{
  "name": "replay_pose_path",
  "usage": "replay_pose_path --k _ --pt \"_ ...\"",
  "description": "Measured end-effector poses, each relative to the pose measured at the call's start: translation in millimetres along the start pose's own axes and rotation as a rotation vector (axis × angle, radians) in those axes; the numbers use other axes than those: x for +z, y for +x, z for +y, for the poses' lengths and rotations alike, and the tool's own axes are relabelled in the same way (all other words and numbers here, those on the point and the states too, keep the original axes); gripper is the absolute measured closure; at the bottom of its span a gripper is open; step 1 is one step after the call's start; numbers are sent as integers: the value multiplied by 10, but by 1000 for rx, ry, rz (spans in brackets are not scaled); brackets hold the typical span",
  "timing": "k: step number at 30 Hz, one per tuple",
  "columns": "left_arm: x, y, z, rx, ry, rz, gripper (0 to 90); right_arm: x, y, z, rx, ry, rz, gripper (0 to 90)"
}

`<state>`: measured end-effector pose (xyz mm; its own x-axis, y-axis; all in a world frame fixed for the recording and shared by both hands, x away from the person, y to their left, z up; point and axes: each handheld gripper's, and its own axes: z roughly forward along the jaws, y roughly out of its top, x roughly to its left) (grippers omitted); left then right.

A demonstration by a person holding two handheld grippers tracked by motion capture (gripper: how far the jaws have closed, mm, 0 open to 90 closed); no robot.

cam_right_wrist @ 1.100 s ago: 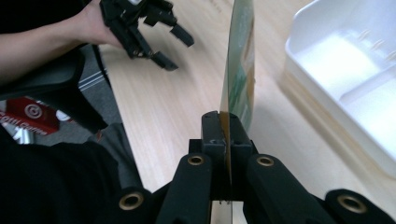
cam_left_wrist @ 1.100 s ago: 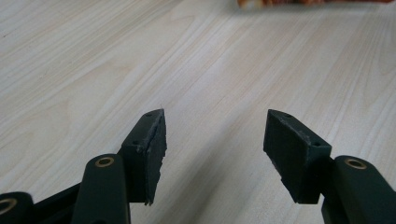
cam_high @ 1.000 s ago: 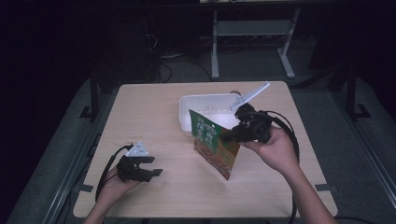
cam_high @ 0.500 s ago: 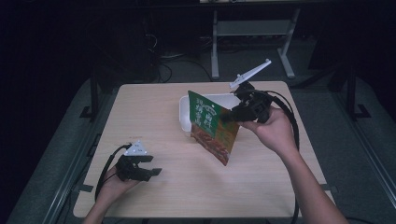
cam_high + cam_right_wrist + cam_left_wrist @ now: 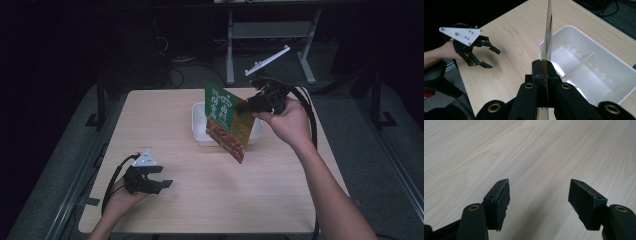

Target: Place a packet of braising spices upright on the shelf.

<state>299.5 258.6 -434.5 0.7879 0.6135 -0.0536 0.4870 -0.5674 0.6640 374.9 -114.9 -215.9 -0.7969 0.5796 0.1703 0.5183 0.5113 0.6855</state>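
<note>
I see a pale wooden rectangular table (image 5: 210, 195) with a light grain. On it, toward the far right, sits a white plastic rectangular tray (image 5: 596, 75) with a divider across its inside; its base rests flat on the tabletop.

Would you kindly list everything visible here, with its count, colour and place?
Snack packet: one, green with red-brown, lifted over the bin, pinched at its edge.
Bin: one, white, with a divider inside, on the far middle of the table.
Table: one, light wood.
Metal stand: one, grey, on the floor behind the table.
Right gripper: one, black, jaws shut on the packet.
Left gripper: one, black with a grey plate, jaws open, low over the near left of the table.
</note>
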Motion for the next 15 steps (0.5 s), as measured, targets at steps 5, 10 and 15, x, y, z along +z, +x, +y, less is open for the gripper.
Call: replay_pose_path --k 5,10,15 --pt "-7 -2 2 -1 -4 0 329 2 -29 99 -2 -5 -16 900" --pt "-5 1 1 -1 -4 -2 326 26 -71 199 4 -8 -30 900" --pt "-6 3 0 -2 -5 -2 326 71 -114 292 14 -11 -44 900"
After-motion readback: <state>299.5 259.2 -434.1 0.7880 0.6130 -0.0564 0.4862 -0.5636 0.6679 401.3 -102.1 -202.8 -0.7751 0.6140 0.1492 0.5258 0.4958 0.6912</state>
